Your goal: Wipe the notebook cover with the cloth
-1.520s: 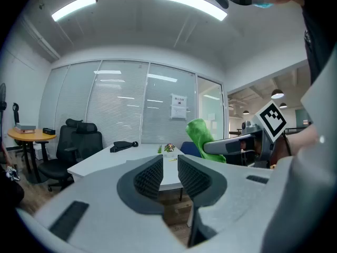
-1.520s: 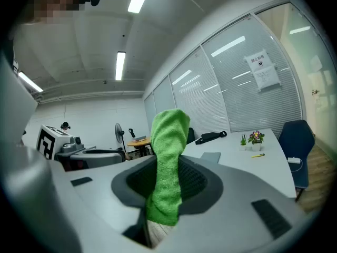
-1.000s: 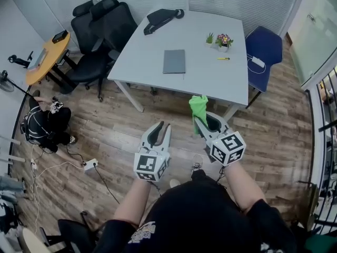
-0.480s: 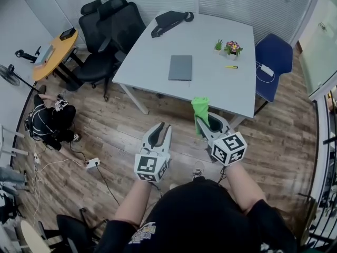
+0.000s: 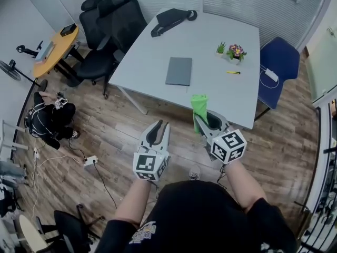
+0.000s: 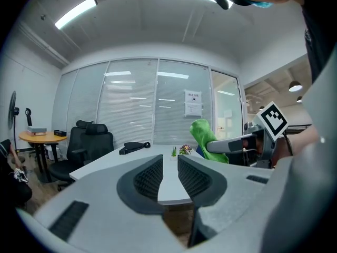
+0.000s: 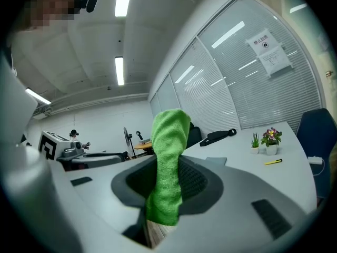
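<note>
1. A white table is standing on the wood floor ahead of the person, with black office chairs sitting at its left end and a blue chair at its right.
2. A black bag is lying on the table's far edge.
3. The grey notebook is lying flat and closed near the middle of the table. It is well apart from both grippers and neither one is touching it.
4. The right gripper is hovering over the floor just short of the table's near edge. Its jaws are clamping the green cloth.
5. The left gripper is hovering beside it, further back from the table. Its jaws are standing a narrow gap apart and gripping nothing.
6. The cloth is sticking up past the right gripper's fingertips in a folded bunch. In the head view its top is overlapping the table's near edge, to the right of and nearer than the notebook.
7. Two small potted plants are standing near the table's far right corner.
8. A yellow pen is lying just in front of them.
</note>
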Demonstrator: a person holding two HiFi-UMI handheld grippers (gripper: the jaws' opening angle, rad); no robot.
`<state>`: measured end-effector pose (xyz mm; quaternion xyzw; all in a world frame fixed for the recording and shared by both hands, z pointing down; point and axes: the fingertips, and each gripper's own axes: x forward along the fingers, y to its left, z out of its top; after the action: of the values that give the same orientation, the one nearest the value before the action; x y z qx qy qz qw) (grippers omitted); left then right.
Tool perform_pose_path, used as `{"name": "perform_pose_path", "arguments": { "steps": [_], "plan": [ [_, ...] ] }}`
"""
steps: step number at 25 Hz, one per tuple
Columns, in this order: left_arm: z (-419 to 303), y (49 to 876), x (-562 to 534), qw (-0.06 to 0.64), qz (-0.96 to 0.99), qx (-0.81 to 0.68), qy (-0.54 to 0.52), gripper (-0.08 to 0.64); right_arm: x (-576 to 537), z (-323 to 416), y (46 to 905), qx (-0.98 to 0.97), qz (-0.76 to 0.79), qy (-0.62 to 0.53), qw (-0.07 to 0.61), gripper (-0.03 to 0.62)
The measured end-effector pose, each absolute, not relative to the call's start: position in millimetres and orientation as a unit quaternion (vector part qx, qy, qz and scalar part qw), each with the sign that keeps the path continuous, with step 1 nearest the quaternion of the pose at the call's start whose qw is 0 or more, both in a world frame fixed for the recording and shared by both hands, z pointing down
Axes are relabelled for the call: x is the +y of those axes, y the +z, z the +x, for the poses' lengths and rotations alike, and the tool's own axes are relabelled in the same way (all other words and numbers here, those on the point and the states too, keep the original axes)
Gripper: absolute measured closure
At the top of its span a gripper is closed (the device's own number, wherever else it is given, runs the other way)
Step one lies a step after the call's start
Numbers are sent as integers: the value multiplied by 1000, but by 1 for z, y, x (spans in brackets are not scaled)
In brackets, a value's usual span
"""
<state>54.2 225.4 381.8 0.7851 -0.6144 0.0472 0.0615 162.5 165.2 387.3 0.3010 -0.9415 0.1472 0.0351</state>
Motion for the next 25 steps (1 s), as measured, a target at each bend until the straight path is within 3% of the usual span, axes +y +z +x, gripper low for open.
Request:
{"name": "perform_pose_path", "arguments": {
  "steps": [7, 16, 25],
  "plan": [
    [64, 380, 198, 63, 783, -617, 45, 485, 141, 175, 386, -943, 297, 147, 40, 480],
    [56, 381, 165, 52, 791, -607, 55, 341, 111, 168, 389, -938, 310, 149, 39, 480],
    [13, 395, 95, 54, 823, -562, 60, 308, 53, 134, 399, -917, 365, 158, 40, 480]
  ]
}}
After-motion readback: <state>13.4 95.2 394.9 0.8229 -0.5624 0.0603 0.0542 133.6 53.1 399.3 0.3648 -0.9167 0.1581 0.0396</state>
